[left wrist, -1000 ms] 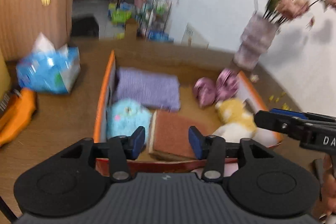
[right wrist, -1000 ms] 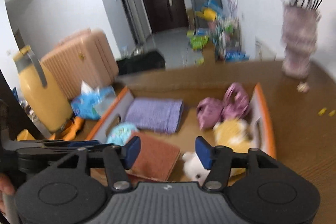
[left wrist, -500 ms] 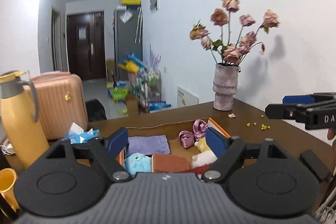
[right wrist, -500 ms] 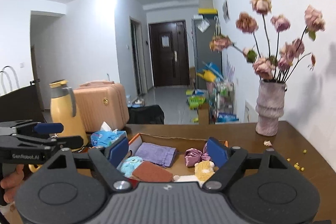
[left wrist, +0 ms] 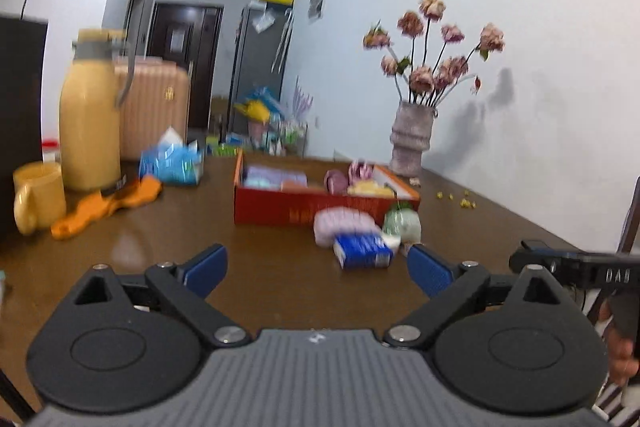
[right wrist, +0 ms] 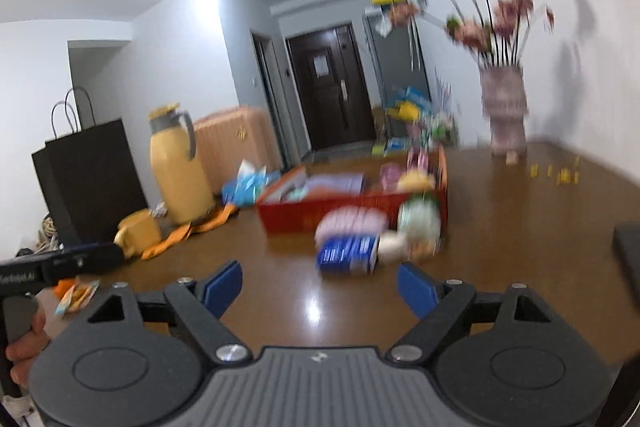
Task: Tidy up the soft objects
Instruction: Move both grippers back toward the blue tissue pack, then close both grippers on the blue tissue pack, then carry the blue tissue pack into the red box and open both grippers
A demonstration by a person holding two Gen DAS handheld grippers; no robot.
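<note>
A red cardboard box (left wrist: 280, 209) (right wrist: 304, 215) with orange flaps sits mid-table and holds several soft things: a purple cloth (left wrist: 272, 173), pink bows (left wrist: 338, 179) and a yellow plush (left wrist: 368, 190). In front of it lie a pink soft pack (left wrist: 344, 223) (right wrist: 352, 223), a blue pack (left wrist: 362, 255) (right wrist: 346, 253) and a green-white bundle (left wrist: 404, 225) (right wrist: 420, 219). My left gripper (left wrist: 318, 273) is open and empty, back from these. My right gripper (right wrist: 320, 285) is open and empty, also short of them.
On the brown table (left wrist: 180, 227) stand a yellow thermos (left wrist: 90, 123), a yellow mug (left wrist: 38, 197), an orange cloth (left wrist: 108, 205), a blue tissue pack (left wrist: 172, 161) and a vase of flowers (left wrist: 412, 139). A black bag (right wrist: 92, 171) stands far left. A dark object (right wrist: 628, 255) lies at right.
Both grippers pulled back from over the box and dropped low to table height. Both have opened wider. The loose packs in front of the box came into view.
</note>
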